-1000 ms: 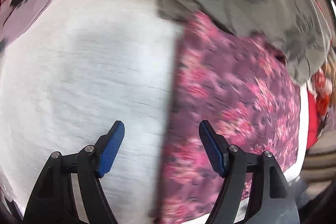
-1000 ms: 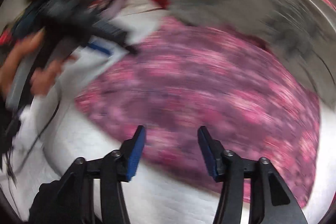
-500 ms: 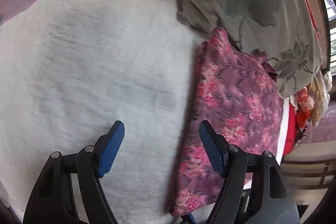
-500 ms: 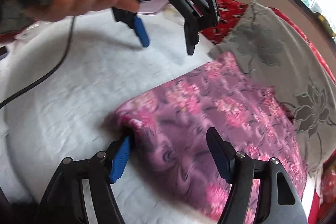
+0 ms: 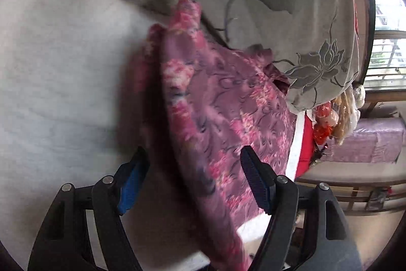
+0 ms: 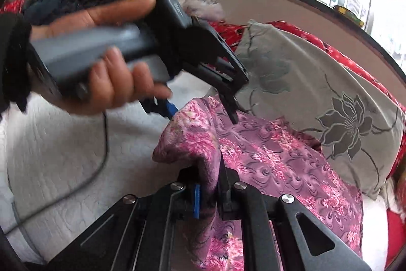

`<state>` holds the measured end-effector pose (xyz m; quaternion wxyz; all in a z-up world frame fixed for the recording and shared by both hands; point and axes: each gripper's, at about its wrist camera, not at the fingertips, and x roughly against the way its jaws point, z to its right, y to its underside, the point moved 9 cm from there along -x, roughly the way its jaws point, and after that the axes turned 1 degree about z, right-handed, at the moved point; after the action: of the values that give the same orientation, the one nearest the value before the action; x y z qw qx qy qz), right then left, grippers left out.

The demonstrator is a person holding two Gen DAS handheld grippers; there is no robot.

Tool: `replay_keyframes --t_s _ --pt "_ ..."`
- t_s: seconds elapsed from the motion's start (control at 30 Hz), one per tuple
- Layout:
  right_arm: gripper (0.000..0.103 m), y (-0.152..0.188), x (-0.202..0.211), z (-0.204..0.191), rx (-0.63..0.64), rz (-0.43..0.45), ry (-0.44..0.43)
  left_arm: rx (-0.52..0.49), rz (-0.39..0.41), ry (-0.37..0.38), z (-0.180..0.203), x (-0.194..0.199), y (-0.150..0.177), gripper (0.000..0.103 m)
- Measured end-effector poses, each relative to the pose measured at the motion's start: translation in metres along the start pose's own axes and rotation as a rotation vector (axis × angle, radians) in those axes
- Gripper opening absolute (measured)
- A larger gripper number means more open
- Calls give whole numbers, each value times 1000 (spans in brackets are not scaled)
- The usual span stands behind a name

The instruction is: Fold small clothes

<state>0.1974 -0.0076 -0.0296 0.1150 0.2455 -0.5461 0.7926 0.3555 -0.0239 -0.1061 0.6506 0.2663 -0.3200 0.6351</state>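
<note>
The purple-pink floral garment (image 6: 276,159) lies on the white quilted bed cover (image 6: 58,144) beside the grey lotus-print pillow (image 6: 317,93); the right gripper (image 6: 206,197) is closing, clamped on its raised near fold; the left gripper (image 5: 195,182), closing, straddles the cloth's edge without pinching it.

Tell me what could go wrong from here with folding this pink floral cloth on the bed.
1. The right gripper pinches only a bunched edge of the pink floral cloth, so the fabric could slip out when lifted.
2. The left gripper is closing astride the raised fold; it may catch several layers and spoil the fold.
3. The cloth's far edge lies against the grey flowered pillow, which could drag on it.
</note>
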Motion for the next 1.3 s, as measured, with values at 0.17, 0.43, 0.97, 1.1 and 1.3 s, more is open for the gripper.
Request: replay_keyframes --t_s 0.17,0.43,0.97,1.1,1.3 --pt "8 0 10 16 -95 17 -28 -65 52 -39 35 4 0 9" --pt "8 3 51 69 -344 73 -53 -160 108 -49 103 17 10 9" --pt "8 88 108 209 -897 115 -54 -323 39 -140 242 -88 48 9" --pt "8 118 112 232 -996 108 -31 -348 -2 -199 257 -126 56 9" --pt "8 167 107 260 -1174 76 -21 -353 -68 -291 263 -169 62 20"
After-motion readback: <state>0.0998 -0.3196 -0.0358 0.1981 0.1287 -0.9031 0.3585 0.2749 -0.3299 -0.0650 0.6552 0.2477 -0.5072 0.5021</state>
